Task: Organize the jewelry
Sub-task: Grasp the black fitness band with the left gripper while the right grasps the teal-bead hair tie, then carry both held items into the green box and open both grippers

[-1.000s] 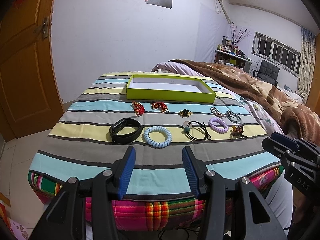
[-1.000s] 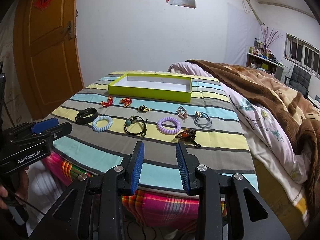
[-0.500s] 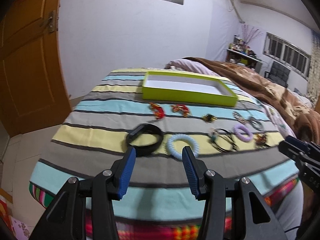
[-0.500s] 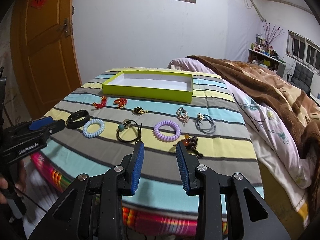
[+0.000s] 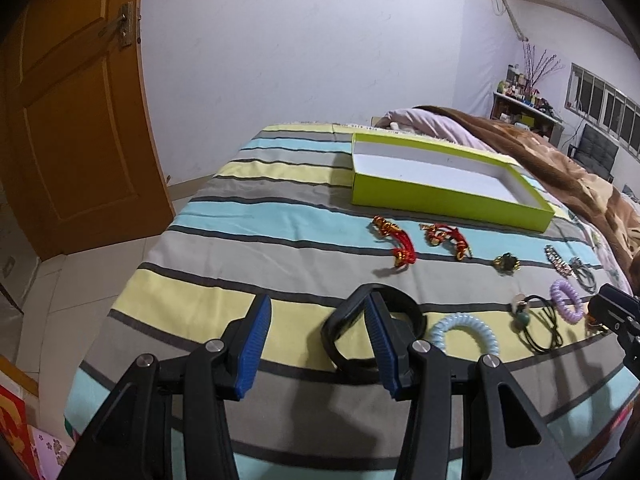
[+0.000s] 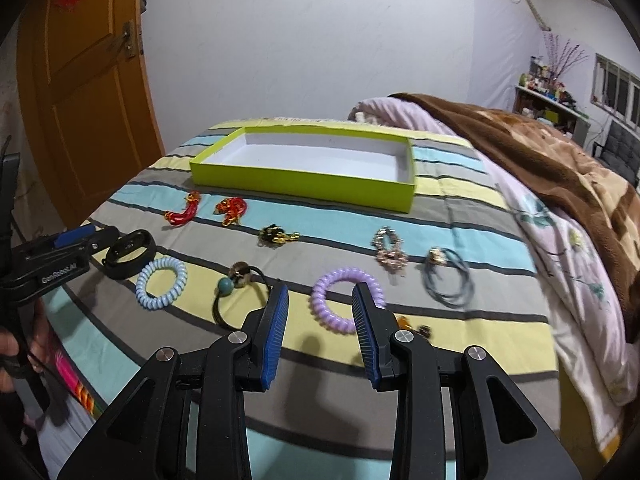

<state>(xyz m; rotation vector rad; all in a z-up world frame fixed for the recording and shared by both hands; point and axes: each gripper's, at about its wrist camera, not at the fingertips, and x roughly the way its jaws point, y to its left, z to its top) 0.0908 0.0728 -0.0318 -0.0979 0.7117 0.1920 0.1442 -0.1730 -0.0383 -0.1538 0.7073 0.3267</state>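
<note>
Jewelry lies in two rows on a striped cloth in front of an empty lime-green box point(image 5: 448, 196) point(image 6: 304, 184). My left gripper point(image 5: 318, 310) is open and empty, low over the cloth; its right finger overlaps the black wristband point(image 5: 348, 324). A light-blue coil band point(image 5: 464, 334) lies to its right. My right gripper point(image 6: 320, 300) is open and empty, with the purple coil band point(image 6: 340, 300) between its fingertips. The left gripper point(image 6: 86, 238) also shows in the right wrist view beside the black wristband point(image 6: 130, 252).
Two red knot charms point(image 6: 182, 212) point(image 6: 232, 208), a dark gold brooch point(image 6: 276, 236), a black tie with beads point(image 6: 236, 284), a pink chain point(image 6: 390, 254) and grey hair ties point(image 6: 448, 276) lie around. A brown blanket point(image 6: 560, 160) lies right, a wooden door point(image 5: 60, 120) left.
Both grippers have moved forward and down toward the jewelry. The left one has reached the black wristband; the right one has reached the purple coil band. Both stay open.
</note>
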